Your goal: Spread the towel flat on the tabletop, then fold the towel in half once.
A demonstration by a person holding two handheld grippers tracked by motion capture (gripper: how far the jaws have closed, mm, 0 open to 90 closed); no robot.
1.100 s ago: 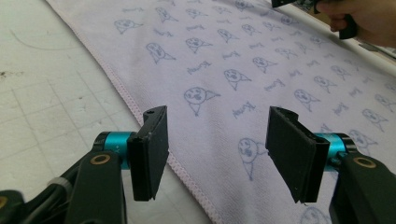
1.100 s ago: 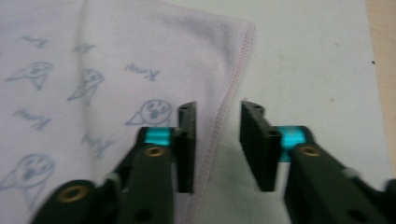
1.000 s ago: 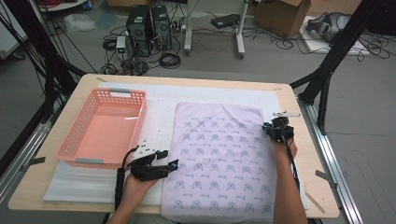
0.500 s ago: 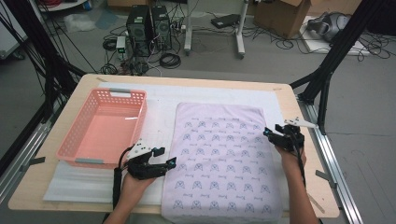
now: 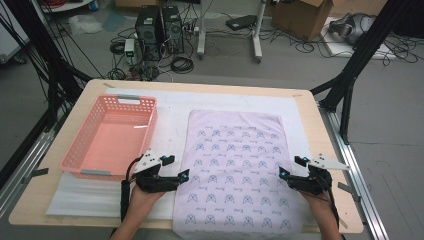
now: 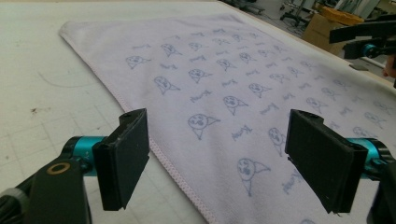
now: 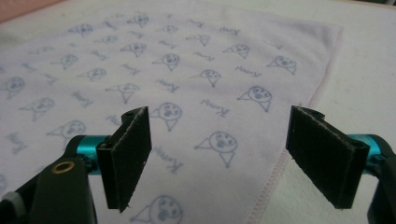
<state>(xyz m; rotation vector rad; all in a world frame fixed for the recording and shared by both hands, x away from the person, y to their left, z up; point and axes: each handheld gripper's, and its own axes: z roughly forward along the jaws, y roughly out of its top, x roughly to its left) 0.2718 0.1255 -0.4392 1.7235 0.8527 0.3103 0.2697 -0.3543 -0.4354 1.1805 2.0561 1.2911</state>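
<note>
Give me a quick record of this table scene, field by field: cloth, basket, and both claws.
cloth: pale lilac printed towel spread flat on the white mat, near end hanging over the table edge
basket: pink basket, empty, left of the towel
left claw: left claw at the towel's left edge; jaws just opening, nothing between them
right claw: right claw at the towel's right edge; jaws just opening, nothing held

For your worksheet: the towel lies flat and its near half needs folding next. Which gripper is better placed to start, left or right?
Neither clearly: the left gripper and right gripper flank the towel, jaws open, empty.
</note>
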